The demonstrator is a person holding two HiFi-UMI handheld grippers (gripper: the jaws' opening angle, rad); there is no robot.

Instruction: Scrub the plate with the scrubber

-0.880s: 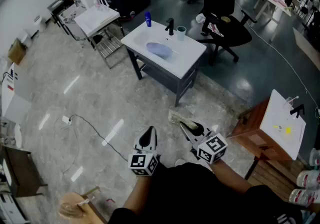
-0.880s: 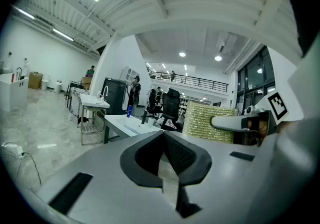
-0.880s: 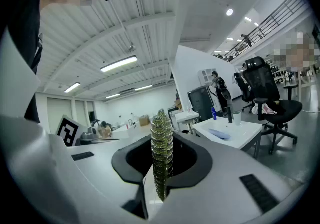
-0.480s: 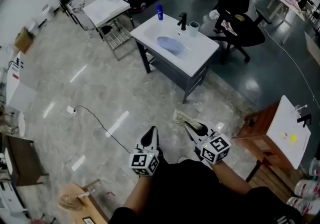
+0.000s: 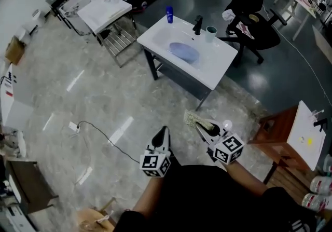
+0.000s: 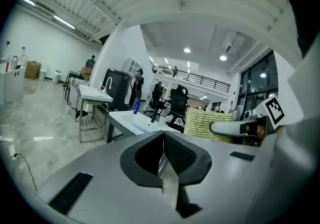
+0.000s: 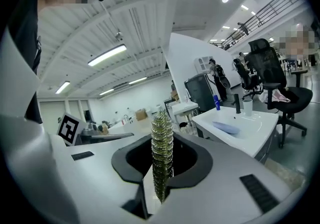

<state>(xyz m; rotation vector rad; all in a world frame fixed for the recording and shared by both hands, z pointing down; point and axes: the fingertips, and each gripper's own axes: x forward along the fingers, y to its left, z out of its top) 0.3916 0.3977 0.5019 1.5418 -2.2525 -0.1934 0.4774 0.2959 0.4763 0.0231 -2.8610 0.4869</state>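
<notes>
**Scrubber in the right gripper, plate well ahead in the basin**

I see both grippers low in the head view, held over the shiny floor [image 5: 78, 96], well short of the white worktop [image 5: 220, 72].

The left gripper [image 5: 164, 132] holds nothing. In its own view its fingers [image 6: 181, 154] are pressed together, with no gap between the pads.

The right gripper [image 5: 199, 126] sits just to the right of it. Its fingers [image 7: 189, 160] pinch the scrubber [image 7: 162, 138], a ribbed, yellow-green pad that stands on edge between them and sticks out past the tips.

The plate [image 5: 184, 52] is pale blue and lies flat in the basin sunk into the worktop. It is well apart from both grippers, and nothing touches it.

At the back edge of the worktop I can make out:
- a black tap [image 5: 197, 25] behind the basin
- a cup [image 5: 210, 30] just beside the tap
- a blue bottle [image 5: 169, 14] near the far left corner

A black office chair [image 5: 254, 23] stands behind the worktop. To its left is a second white stand [image 5: 104, 12]. A cable [image 5: 101, 133] trails across the floor to my left, and a wooden table [image 5: 277, 132] stands to the right.
</notes>
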